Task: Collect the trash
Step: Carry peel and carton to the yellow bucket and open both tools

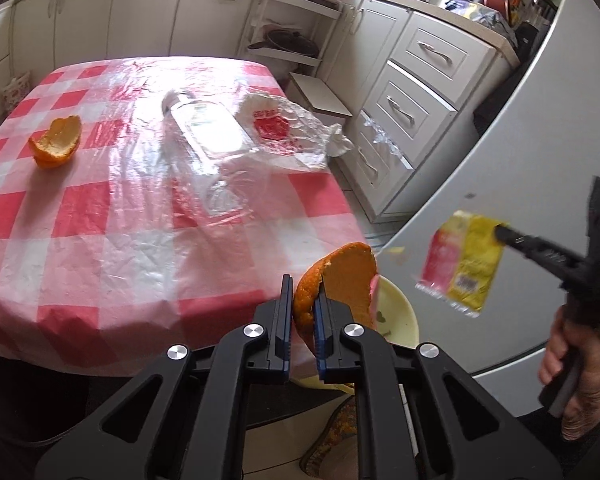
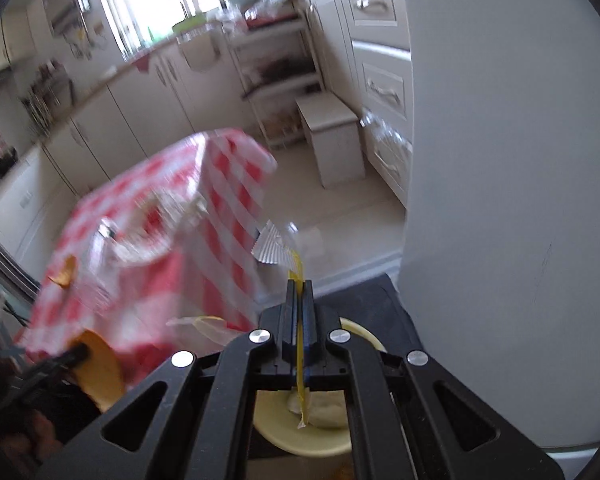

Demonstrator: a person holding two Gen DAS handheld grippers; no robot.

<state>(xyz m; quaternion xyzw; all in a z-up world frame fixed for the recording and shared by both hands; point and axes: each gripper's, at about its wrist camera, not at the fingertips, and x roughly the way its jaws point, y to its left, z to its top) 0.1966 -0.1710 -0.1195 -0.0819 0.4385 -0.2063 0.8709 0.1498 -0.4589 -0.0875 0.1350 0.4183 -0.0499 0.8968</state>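
My left gripper (image 1: 303,286) is shut on a large orange peel (image 1: 340,284), held past the table's near right corner above a pale yellow bowl (image 1: 396,312). My right gripper (image 2: 299,286) is shut on a yellow and pink wrapper (image 2: 300,364), seen edge-on, hanging over the same bowl (image 2: 300,436). In the left wrist view the right gripper (image 1: 500,232) holds the wrapper (image 1: 460,264) in the air right of the bowl. A second orange peel (image 1: 56,142), a clear bottle (image 1: 208,128) lying down and a crumpled plastic bag (image 1: 284,128) rest on the table.
The table (image 1: 100,220) has a red and white checked cloth under clear plastic. A white fridge (image 1: 520,140) stands close on the right. Kitchen cabinets with drawers (image 1: 412,92) and a small white stool (image 1: 320,96) are beyond the table. The bowl sits on a black surface (image 2: 384,300).
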